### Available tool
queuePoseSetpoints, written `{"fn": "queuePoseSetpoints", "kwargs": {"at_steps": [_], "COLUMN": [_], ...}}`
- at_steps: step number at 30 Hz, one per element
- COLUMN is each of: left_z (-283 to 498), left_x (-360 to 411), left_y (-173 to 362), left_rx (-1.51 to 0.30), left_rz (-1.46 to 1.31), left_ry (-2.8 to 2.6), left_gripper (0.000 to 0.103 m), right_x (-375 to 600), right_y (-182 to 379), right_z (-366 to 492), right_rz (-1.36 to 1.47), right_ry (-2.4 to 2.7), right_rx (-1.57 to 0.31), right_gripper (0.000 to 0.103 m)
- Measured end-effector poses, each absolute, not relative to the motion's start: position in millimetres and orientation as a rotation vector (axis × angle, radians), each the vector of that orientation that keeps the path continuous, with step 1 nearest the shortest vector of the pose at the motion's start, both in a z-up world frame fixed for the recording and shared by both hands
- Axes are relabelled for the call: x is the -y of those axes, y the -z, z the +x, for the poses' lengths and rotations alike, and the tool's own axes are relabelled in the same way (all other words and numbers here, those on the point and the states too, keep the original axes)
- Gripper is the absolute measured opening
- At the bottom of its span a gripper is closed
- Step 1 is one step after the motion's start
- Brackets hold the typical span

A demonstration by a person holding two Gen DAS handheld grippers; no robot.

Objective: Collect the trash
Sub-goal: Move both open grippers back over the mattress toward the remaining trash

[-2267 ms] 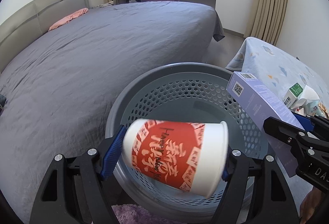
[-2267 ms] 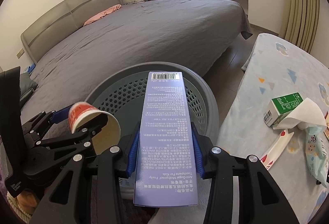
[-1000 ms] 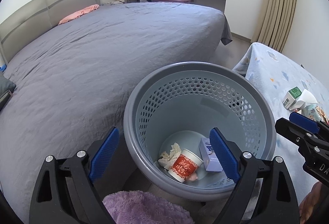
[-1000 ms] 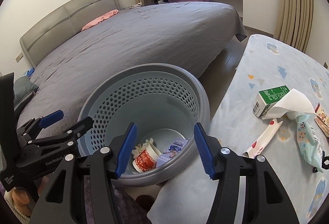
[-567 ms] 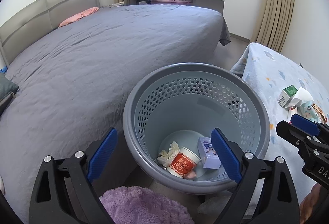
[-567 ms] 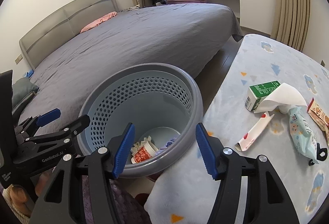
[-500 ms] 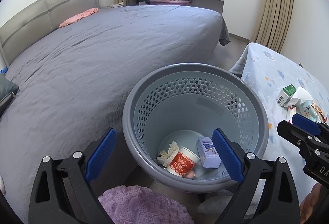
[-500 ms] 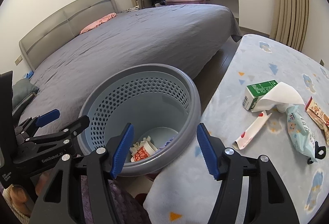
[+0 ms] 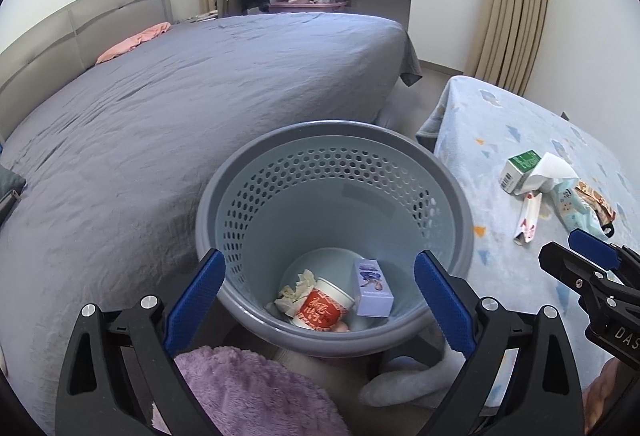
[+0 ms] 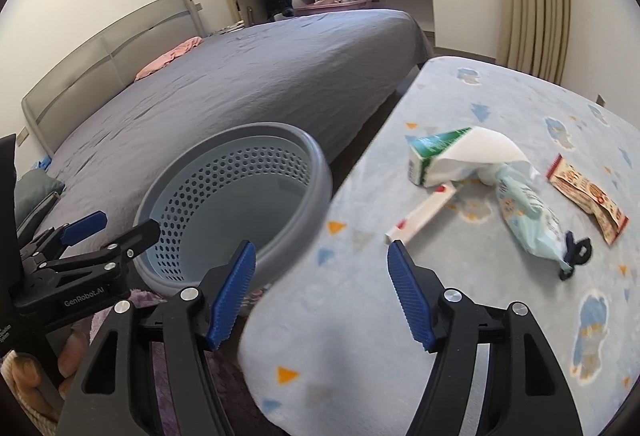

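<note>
Grey basket (image 9: 460, 196) under left gripper (image 9: 316, 292), jaws wide and empty, aimed inside; red cup (image 9: 322, 310), purple box (image 9: 372, 290) and crumpled tissue (image 9: 294, 290) lying at the bottom.

Right view: right gripper (image 10: 320, 292) opening, empty, over table (image 10: 360, 336), likely for remaining trash: green carton (image 10: 434, 150), wrappers (image 10: 532, 220). Basket bottom hidden here.

Grey perforated basket (image 9: 256, 172), red-and-white cup (image 9: 322, 310), lilac box (image 9: 372, 290), green-topped carton (image 10: 434, 152)
</note>
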State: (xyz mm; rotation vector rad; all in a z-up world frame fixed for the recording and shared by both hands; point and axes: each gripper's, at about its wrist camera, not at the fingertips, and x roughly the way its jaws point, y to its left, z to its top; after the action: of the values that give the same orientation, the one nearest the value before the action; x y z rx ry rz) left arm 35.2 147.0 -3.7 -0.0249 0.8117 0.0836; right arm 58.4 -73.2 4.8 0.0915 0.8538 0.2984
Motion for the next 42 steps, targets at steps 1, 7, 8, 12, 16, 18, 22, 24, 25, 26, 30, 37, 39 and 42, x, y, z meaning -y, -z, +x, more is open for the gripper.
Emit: {"fn": "queuePoseSetpoints", "kwargs": {"at_steps": [1,7,8,12,16,18,22,24,25,26,30,37,39,42], "left_z": [34.1,28.1,27.6,24.1,21.2,19.8,19.6,20.2,20.5,20.8,24.2,36.6,39.6,43.4], "left_x": [-143.2,-121.7,-117.8,-102.2,-86.5,-77.2,-59.2,-51.0,-46.0,-42.4,-27.3,-6.7,-3.3,1.0], "left_y": [3.2,0.3,0.0,-1.8,-2.8,-3.2,-2.5,-2.4,-2.3,-2.4,-1.9,2.2,3.7,5.2], "left_rx": [-0.811,-0.811,-0.811,-0.812,-0.813,-0.813,-0.817,-0.82,-0.821,-0.821,-0.823,-0.837,-0.841,-0.845], "left_rz": [-0.021,-0.008,-0.006,0.006,0.02,0.03,0.049,0.058,0.063,0.066,0.077,0.09,0.095,0.099], "left_ry": [-0.077,-0.043,-0.038,-0.017,0.005,0.02,0.047,0.06,0.067,0.073,0.091,0.114,0.117,0.118], "left_gripper": [0.094,0.094,0.094,0.095,0.095,0.095,0.095,0.095,0.095,0.095,0.095,0.095,0.095,0.095], "right_x": [79.5,113.3,119.3,143.0,164.1,172.3,191.3,200.8,205.7,208.5,222.2,245.2,251.6,259.0], "right_y": [-4.7,-4.4,-4.0,-1.3,1.3,0.8,-0.5,-0.3,-0.2,-0.1,-0.2,6.6,10.4,17.0], "right_z": [55.6,40.4,37.6,27.5,19.0,15.8,7.4,4.4,3.8,3.5,4.1,19.9,26.4,37.2], "right_rz": [0.101,0.136,0.14,0.17,0.197,0.207,0.229,0.241,0.247,0.25,0.253,0.213,0.183,0.137], "right_ry": [-0.286,-0.223,-0.212,-0.18,-0.149,-0.134,-0.102,-0.088,-0.081,-0.077,-0.066,-0.051,-0.041,-0.037], "right_rx": [-0.853,-0.847,-0.845,-0.841,-0.845,-0.842,-0.829,-0.826,-0.826,-0.826,-0.827,-0.869,-0.888,-0.916], "right_gripper": [0.069,0.069,0.069,0.071,0.071,0.071,0.071,0.071,0.071,0.071,0.071,0.071,0.071,0.071]}}
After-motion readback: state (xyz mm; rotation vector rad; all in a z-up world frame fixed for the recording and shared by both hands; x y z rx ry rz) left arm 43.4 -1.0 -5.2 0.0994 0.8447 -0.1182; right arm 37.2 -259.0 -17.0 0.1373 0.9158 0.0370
